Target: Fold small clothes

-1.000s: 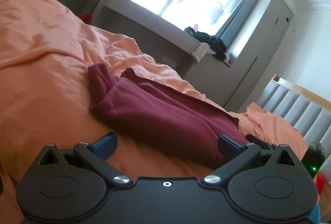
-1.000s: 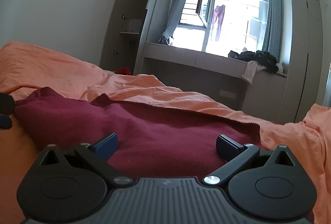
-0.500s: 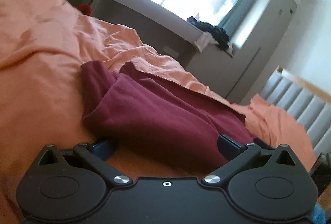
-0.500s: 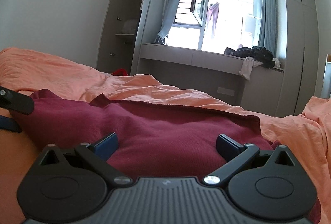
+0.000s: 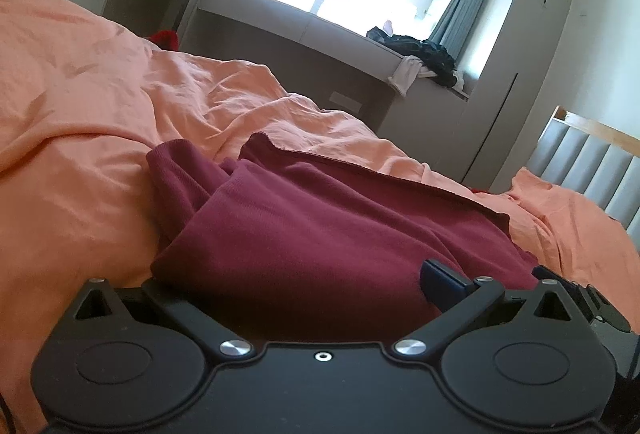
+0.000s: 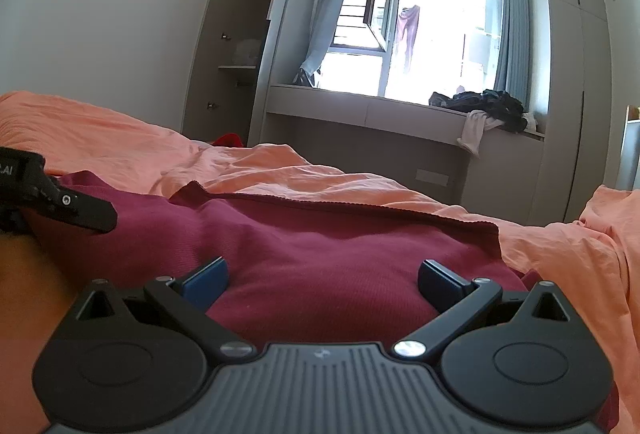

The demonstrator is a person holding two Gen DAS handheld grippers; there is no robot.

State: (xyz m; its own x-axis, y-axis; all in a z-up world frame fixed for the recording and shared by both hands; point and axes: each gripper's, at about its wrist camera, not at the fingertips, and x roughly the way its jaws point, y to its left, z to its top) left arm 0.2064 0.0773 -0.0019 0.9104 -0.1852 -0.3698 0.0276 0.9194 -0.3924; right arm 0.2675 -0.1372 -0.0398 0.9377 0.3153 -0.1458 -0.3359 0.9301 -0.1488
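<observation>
Maroon garment (image 6: 320, 250) fills mid-frame on the bedsheet (image 6: 360, 181), its near edge lying between both the left gripper (image 5: 296, 286) and right gripper (image 6: 322, 280), each spread wide.

Rumpled orange bedsheet (image 6: 280, 169) covers the bed, grey padded headboard (image 5: 592, 161) with a wood top rail at its right edge. Grey window ledge (image 6: 360, 109) beyond the bed's far edge carries a dark clothes pile (image 6: 488, 103) with a white garment (image 6: 474, 127) hanging over the ledge's front edge near its right end. Open window (image 6: 432, 37) with grey-blue curtains (image 6: 514, 29), purple garment (image 6: 408, 33) hanging outside, open grey wardrobe (image 6: 240, 49) left, red item (image 6: 228, 139) just past the bed's far edge.
</observation>
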